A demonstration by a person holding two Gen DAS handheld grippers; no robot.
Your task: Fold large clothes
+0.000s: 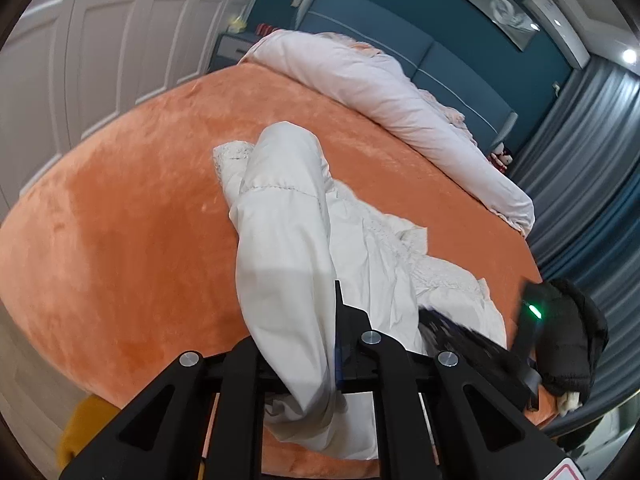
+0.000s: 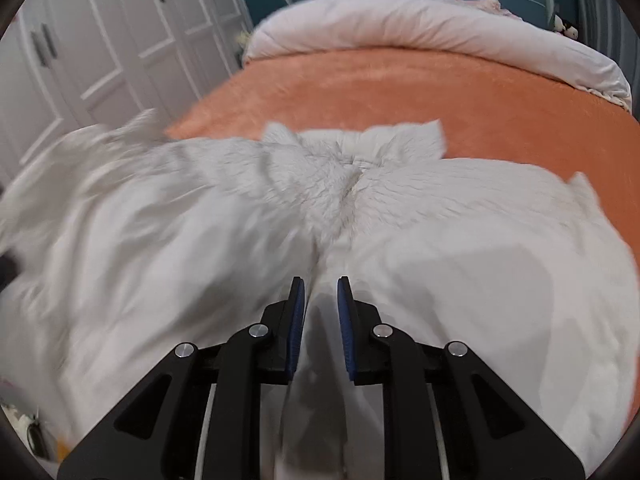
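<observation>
A large white coat [image 1: 288, 216] with fleecy lining lies on the orange bed cover [image 1: 132, 208]. My left gripper [image 1: 320, 320] is shut on a sleeve or edge of the coat, and the cloth drapes over its left finger. In the right wrist view the coat [image 2: 460, 240] fills the foreground, fleecy collar [image 2: 352, 152] at the far side, left part blurred. My right gripper [image 2: 320, 300] holds a fold of the coat between its blue pads [image 2: 297, 320], which stand slightly apart. The right gripper also shows in the left wrist view [image 1: 532, 320], blurred.
A rolled pale pink duvet [image 1: 384, 92] lies along the head of the bed by the blue headboard [image 1: 400, 36]. A black jacket [image 1: 576, 344] sits at the bed's right corner. White wardrobe doors [image 2: 100, 40] stand to the left, grey curtains [image 1: 592, 160] to the right.
</observation>
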